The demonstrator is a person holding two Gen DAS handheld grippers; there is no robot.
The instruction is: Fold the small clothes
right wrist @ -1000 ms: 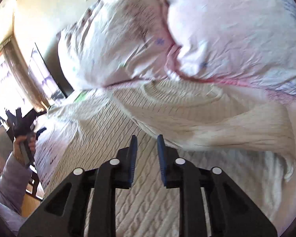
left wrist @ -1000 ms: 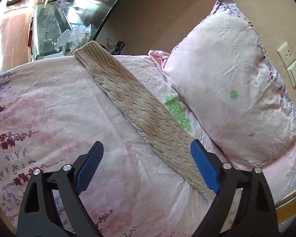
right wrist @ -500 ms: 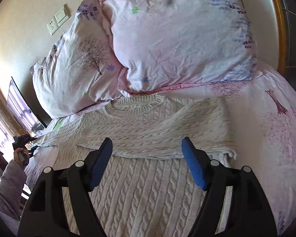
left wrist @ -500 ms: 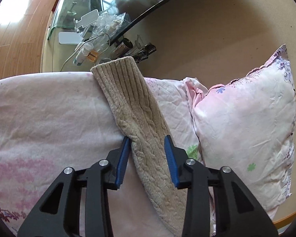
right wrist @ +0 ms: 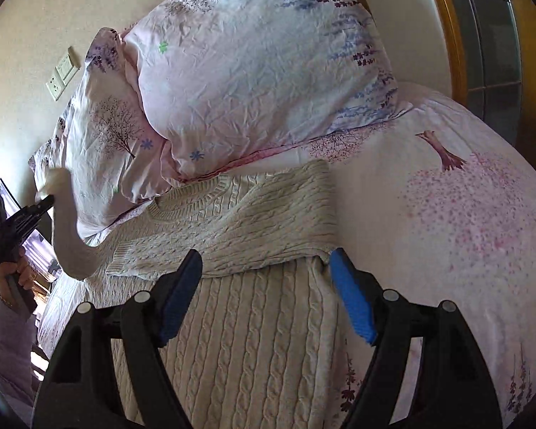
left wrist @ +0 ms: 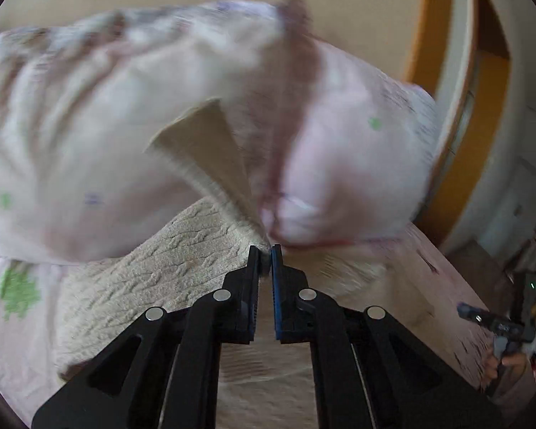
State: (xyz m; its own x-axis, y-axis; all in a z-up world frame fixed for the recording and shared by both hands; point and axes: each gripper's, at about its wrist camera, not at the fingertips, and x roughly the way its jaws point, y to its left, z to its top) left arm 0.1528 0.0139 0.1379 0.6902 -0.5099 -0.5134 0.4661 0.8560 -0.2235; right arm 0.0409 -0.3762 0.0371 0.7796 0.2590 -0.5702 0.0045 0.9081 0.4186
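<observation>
Cream cable-knit sweater [right wrist: 246, 321]; pink floral pillows [right wrist: 253, 71]; blue-padded black gripper [right wrist: 268, 296].

Left hand-held gripper [left wrist: 264, 250]: jaws nearly together, blue pads parallel, a pinch of knit sleeve [left wrist: 211, 150] caught at the tips; sleeve rises from the tips toward 11 o'clock. Frame blurred.

Same gripper seen from the right wrist view at 9 o'clock, held raised, nose pointing toward 2 o'clock. The person's left hand [right wrist: 14, 273] is wrapped around its grip; pale lilac cuff below at 8 o'clock.

Right hand-held gripper [right wrist: 268, 286]: jaws spread wide, blue pads angled outward, nothing between them, tips pointing toward 12 o'clock. Whether the tips touch the fabric below cannot be told.
</observation>
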